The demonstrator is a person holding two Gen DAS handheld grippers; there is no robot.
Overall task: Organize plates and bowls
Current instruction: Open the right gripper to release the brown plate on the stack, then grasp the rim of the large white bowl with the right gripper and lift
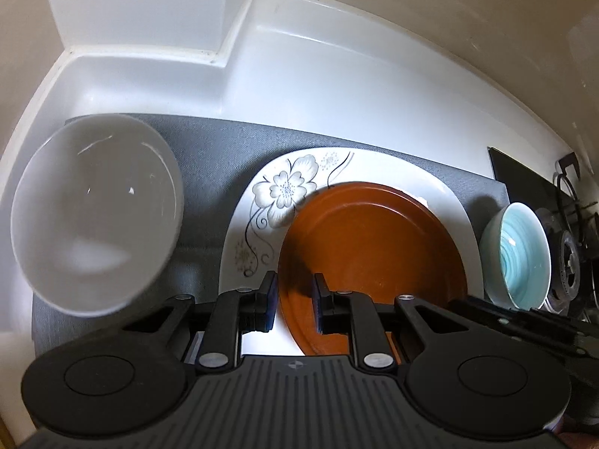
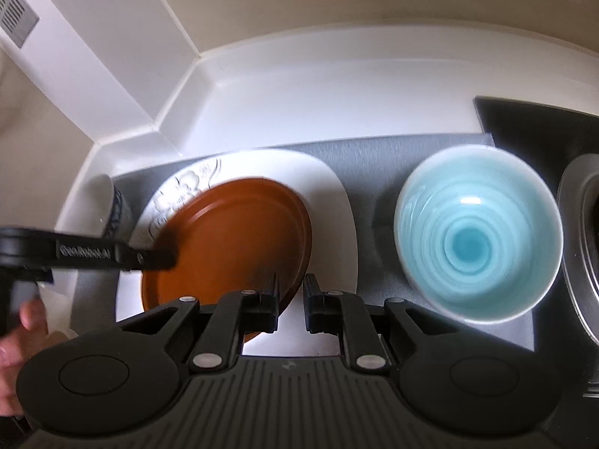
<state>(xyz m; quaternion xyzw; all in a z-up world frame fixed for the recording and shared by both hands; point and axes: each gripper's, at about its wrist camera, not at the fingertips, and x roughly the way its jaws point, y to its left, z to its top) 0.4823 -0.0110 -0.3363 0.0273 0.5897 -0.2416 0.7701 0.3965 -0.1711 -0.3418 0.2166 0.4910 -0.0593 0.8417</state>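
A brown plate (image 1: 374,258) lies on a white square plate with a flower print (image 1: 288,191), on a grey mat (image 1: 209,149). My left gripper (image 1: 295,303) straddles the brown plate's near-left rim with its jaws a little apart; I cannot tell if they grip it. A white bowl (image 1: 97,213) stands to the left, a light blue bowl (image 1: 524,254) to the right. In the right wrist view, my right gripper (image 2: 291,305) hovers open over the brown plate's (image 2: 232,247) right edge and the white plate (image 2: 329,202), with the blue bowl (image 2: 479,235) to its right. The left gripper's arm (image 2: 86,254) reaches in from the left.
The mat lies on a white counter (image 1: 337,86) in a wall corner. A black stove with a burner (image 1: 569,258) stands at the far right, seen as a dark edge (image 2: 584,247) in the right wrist view. The white bowl (image 2: 108,202) shows partly at the left.
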